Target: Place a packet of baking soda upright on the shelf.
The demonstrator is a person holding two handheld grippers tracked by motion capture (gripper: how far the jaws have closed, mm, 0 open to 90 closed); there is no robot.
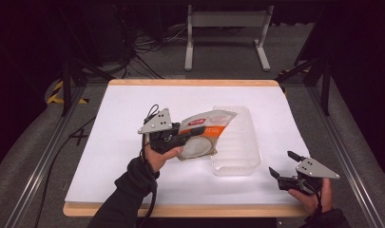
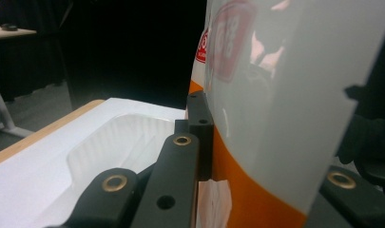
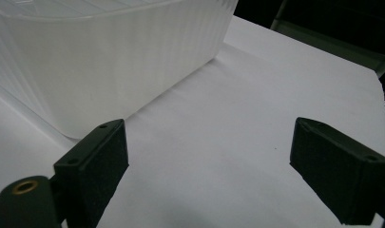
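Orange-and-white pouch [image 1: 205, 134], print blurred, clamped by the left gripper [image 1: 180, 137] above the translucent tray [image 1: 237, 147]. Right gripper [image 1: 284, 166], jaws apart and empty, rests near the table [image 1: 133, 109] edge.

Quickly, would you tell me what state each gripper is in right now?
Left gripper: closed on the snack bag, above the clear plastic tray.
Right gripper: open, holding nothing.

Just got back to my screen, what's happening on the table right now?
The left tool is shut on an orange-and-white snack bag, holding it up beside the left edge of a clear plastic tray on the white table. The right tool sits open and empty near the table's right front corner, its jaws spread, pointing toward the tray.
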